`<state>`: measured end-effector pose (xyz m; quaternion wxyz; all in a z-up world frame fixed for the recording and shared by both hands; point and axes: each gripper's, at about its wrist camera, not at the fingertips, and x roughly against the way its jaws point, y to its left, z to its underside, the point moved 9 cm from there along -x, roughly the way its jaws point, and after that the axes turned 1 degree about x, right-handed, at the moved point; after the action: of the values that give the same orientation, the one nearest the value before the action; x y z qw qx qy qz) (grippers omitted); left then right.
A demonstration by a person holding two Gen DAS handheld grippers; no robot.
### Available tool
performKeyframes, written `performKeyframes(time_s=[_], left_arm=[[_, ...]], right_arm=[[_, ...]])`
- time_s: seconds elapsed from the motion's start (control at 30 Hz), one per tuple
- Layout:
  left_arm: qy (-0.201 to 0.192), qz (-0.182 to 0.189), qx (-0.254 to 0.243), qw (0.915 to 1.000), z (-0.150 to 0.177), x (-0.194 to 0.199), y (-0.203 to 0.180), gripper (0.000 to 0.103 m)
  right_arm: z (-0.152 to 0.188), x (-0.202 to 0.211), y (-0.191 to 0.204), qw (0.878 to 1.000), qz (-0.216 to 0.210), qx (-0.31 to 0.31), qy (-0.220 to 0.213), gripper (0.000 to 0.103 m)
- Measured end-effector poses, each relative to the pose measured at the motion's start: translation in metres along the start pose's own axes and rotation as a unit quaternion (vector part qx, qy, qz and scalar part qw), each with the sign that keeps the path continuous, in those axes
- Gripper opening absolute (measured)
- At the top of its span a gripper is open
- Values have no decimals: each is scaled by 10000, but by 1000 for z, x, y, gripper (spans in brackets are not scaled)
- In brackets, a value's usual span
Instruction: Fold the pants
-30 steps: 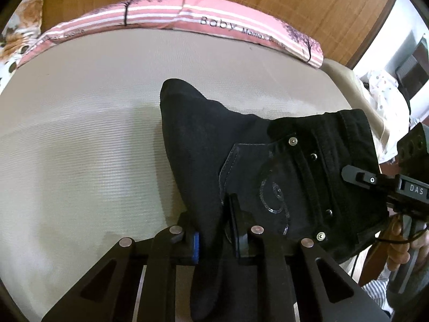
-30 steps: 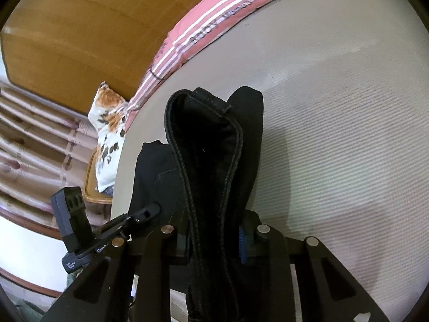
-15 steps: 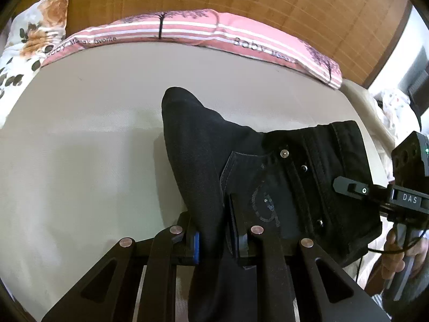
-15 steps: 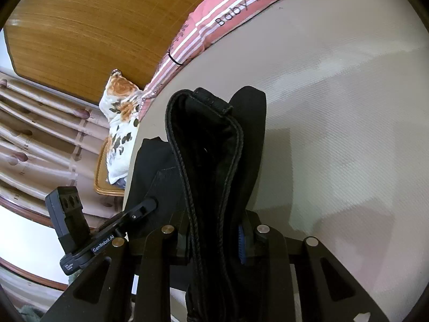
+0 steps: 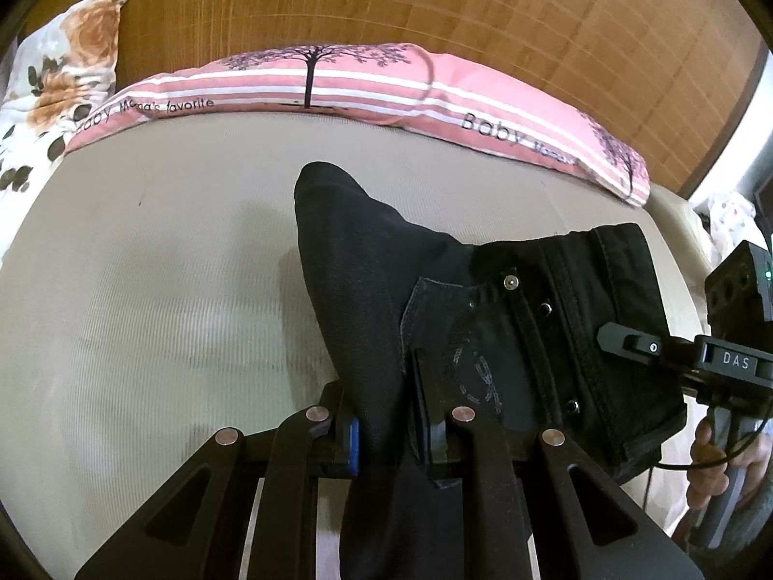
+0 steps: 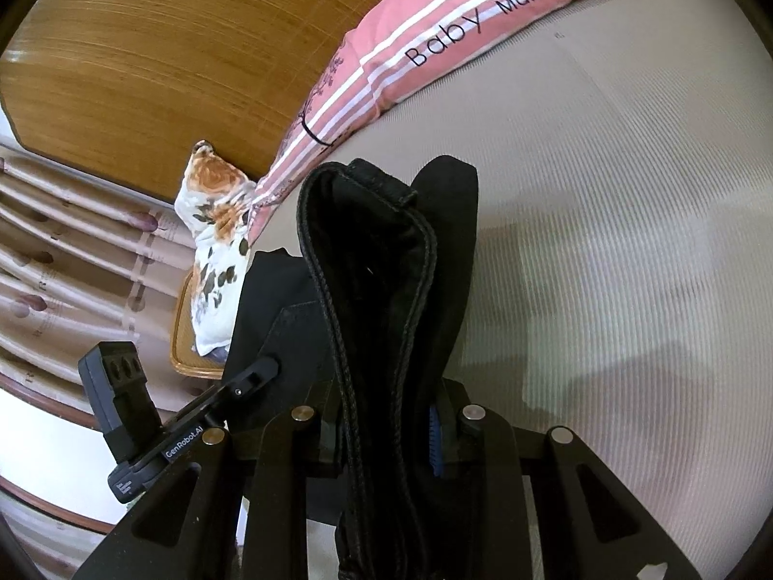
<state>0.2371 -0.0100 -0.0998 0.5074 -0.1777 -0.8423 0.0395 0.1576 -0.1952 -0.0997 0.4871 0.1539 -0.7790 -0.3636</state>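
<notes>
The black pants [image 5: 483, 319] hang between both grippers above the beige bed [image 5: 145, 290]. My left gripper [image 5: 386, 435] is shut on a bunched fold of the fabric beside the back pocket. My right gripper [image 6: 386, 435] is shut on the waistband of the pants [image 6: 377, 290], which stands up in a thick fold between the fingers. The right gripper also shows at the right edge of the left wrist view [image 5: 715, 362], and the left one at the lower left of the right wrist view [image 6: 193, 425].
A long pink striped pillow [image 5: 386, 87] lies along the wooden headboard [image 5: 483, 9]. A floral pillow [image 5: 63, 67] sits at the far left corner. Curtains [image 6: 63, 261] and a wicker chair [image 6: 188, 353] stand beyond the bed's side.
Both grippers have risen and tilted up with the pants held; the headboard and pillows now fill more of each view. The grips are unchanged.
</notes>
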Motion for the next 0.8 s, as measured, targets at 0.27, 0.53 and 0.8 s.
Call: performKeyframes(time_s=[0.27,0.53,0.8], left_arm=[[-85,-24,123,9999,-26,-20,18,18],[228,-134,294,9992,-8,-56,48,39],[310,-166,385,9986,13,-50,54,57]], right_arm=[[-32,-20,1,9998,93,182,-4,23],[-32,-33,-41,9962,814,259,-177,40],[-16,-19,-49,9915,1196,466,-202,49]])
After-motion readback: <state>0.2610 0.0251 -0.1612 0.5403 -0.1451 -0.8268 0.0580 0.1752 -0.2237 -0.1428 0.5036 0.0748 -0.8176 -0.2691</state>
